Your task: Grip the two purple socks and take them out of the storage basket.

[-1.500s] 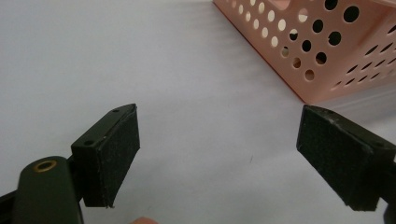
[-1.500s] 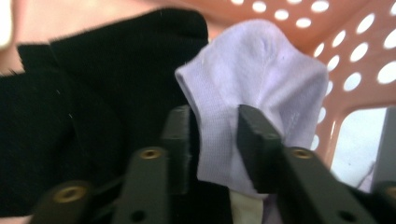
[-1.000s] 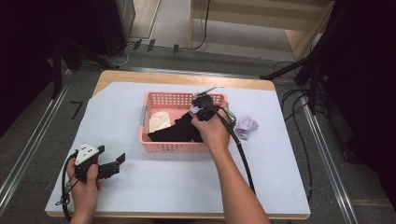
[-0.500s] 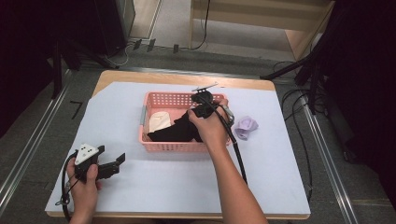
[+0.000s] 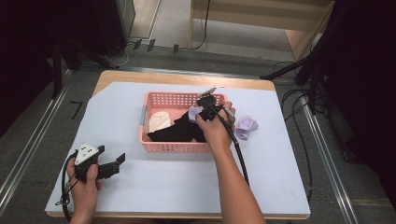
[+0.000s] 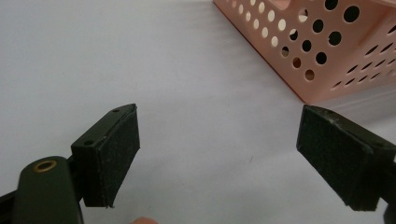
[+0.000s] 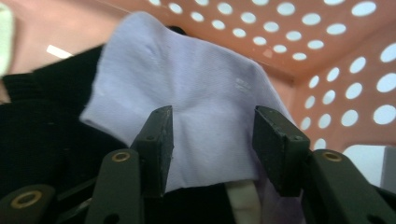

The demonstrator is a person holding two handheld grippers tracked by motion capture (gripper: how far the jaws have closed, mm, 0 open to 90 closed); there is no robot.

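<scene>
1. Lilac knit sock (image 7: 187, 98) lies inside the perforated pink plastic basket (image 5: 168, 147), upon black cloth (image 5: 175, 133).
2. Right gripper (image 7: 212, 140) has just been opening; its pads don't press the sock.
3. Left gripper (image 6: 219, 154) gapes empty at the basket's seven o'clock.

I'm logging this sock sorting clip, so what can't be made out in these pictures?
- Lilac sock: its lower end, right gripper view, behind the right gripper jaws.
- Pink basket floor: high view, under the black garment and the hand.
- Left gripper: its body, left gripper view, cut off by the bottom edge.
</scene>
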